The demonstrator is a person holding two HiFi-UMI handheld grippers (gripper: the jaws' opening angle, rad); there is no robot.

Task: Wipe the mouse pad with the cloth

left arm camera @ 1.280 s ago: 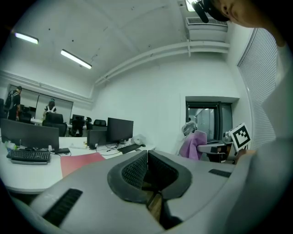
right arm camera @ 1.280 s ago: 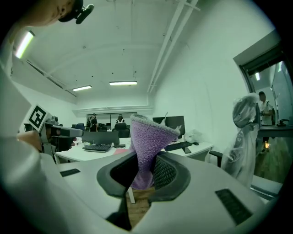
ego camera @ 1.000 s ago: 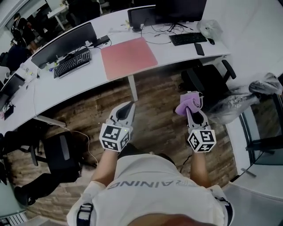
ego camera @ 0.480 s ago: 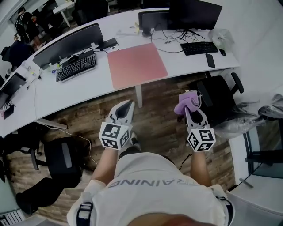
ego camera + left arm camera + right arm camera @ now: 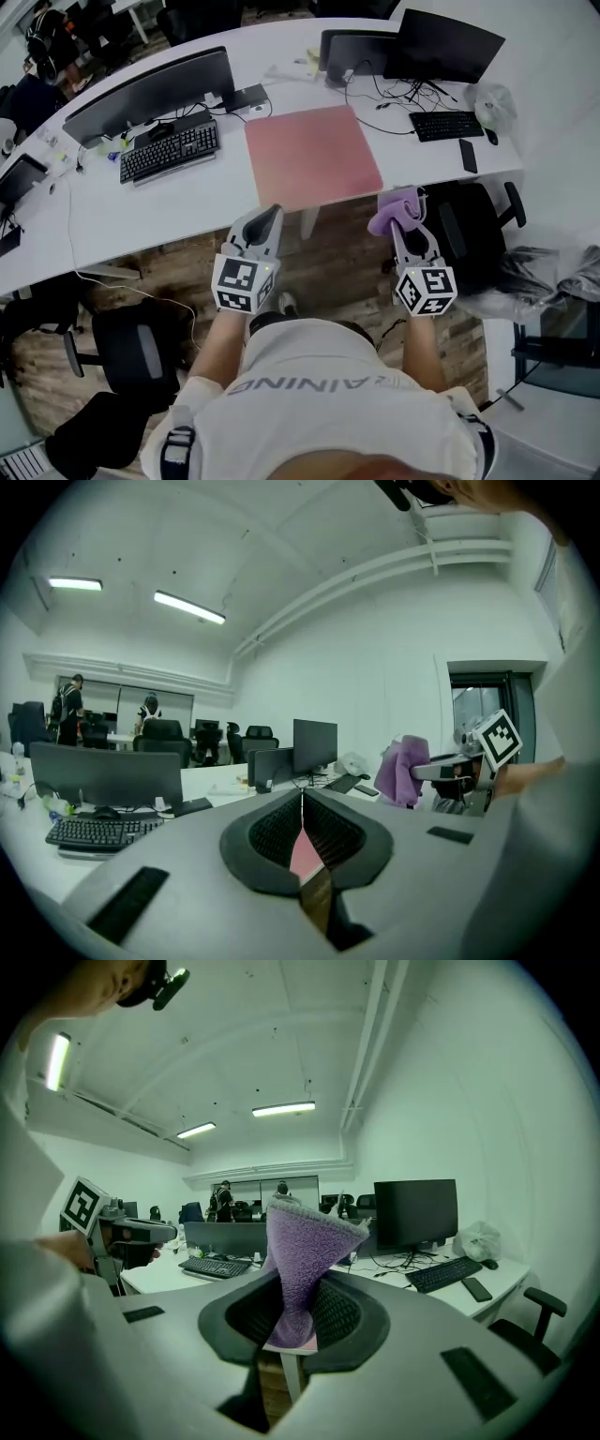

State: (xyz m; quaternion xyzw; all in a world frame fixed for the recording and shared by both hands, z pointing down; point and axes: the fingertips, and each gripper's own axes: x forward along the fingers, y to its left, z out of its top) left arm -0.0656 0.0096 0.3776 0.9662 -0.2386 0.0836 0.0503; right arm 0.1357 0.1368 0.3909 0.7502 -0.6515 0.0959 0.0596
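Your right gripper is clenched on the purple cloth. In the right gripper view the cloth stands up out of the closed jaws as a twisted fold. Your left gripper is closed too, with nothing in it; its own view shows the jaws meeting in a thin seam, with only a sliver of pink showing through lower down.

The pink mouse pad lies in the upper centre of the head view, flat on the white desk, to the right of the keyboard. It looks close to square, so no side stands out as the long one. Its near edge runs left to right with a slight tilt.

The pad is straight ahead of both grippers, up the frame. The cloth hangs just below the pad's lower right corner, not touching it, and seems to be out over the floor. So the right hand is the nearer one and the one to use.

Both forearms reach forward from your body, side by side and well apart, with the tips aimed at the desk. Your next move is probably forward and slightly left, to lay the cloth on the pad.
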